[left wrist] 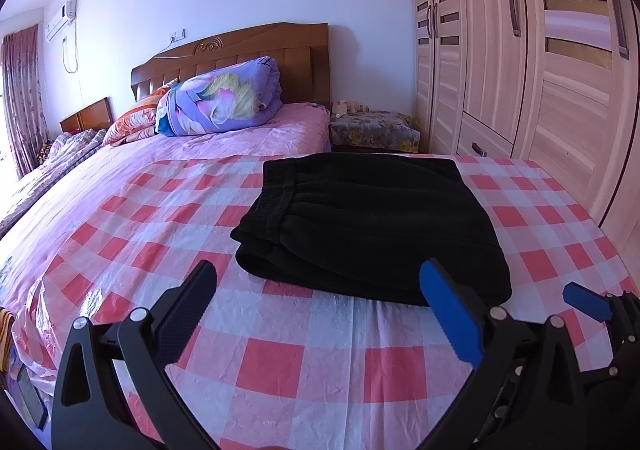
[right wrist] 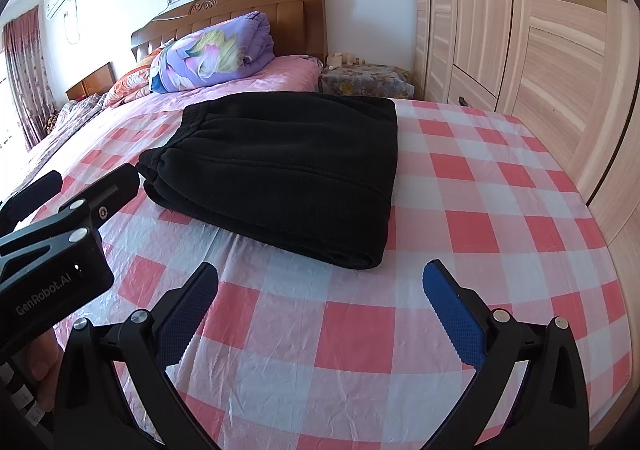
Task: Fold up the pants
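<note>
Black pants [left wrist: 372, 222] lie folded into a thick flat rectangle on the red-and-white checked sheet [left wrist: 280, 362], waistband to the left; the right wrist view shows the same pants [right wrist: 288, 170]. My left gripper [left wrist: 318, 276] hangs open just in front of the fold's near edge, nothing between its fingers. My right gripper [right wrist: 320, 278] is also open and empty, a little in front of the pants' near right corner. In the left wrist view a blue fingertip [left wrist: 586, 302] of the right gripper shows at the right edge. In the right wrist view the left gripper [right wrist: 92, 190] shows at the left, held by a hand [right wrist: 44, 366].
A rolled purple floral quilt [left wrist: 224, 96] and pillows lie by the wooden headboard [left wrist: 248, 50]. A nightstand [left wrist: 372, 130] with small items stands beside the bed. A tall wardrobe [left wrist: 540, 70] runs along the right side. Curtains hang at the far left.
</note>
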`<state>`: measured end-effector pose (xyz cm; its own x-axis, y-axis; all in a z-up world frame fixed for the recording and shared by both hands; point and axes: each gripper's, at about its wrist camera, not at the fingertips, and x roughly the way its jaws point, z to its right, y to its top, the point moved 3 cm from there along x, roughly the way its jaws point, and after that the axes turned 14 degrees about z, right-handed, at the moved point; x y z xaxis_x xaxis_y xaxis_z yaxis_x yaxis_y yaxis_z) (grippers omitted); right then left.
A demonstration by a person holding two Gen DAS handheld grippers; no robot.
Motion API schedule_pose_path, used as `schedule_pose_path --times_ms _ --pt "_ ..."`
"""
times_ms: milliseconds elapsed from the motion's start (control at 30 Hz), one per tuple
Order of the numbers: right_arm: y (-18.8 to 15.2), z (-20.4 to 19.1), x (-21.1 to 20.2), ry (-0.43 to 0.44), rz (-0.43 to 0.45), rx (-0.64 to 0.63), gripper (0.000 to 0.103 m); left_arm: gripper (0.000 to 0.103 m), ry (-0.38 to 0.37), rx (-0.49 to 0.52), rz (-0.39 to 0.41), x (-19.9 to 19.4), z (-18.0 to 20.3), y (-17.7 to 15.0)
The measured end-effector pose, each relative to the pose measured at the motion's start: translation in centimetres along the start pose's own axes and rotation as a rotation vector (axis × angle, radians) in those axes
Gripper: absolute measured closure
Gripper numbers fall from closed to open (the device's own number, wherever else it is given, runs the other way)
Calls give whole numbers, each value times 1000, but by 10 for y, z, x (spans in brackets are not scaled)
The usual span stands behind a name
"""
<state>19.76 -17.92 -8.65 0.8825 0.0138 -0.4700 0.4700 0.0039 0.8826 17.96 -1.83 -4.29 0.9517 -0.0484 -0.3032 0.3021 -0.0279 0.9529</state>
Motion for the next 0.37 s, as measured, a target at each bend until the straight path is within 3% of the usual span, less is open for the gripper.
schedule_pose_path --times_ms 100,367 --pt "0 0 0 0 0 1 4 1 28 21 12 -1 0 -1" --pt "-1 1 0 2 -2 4 4 1 5 8 -12 3 -1 -3"
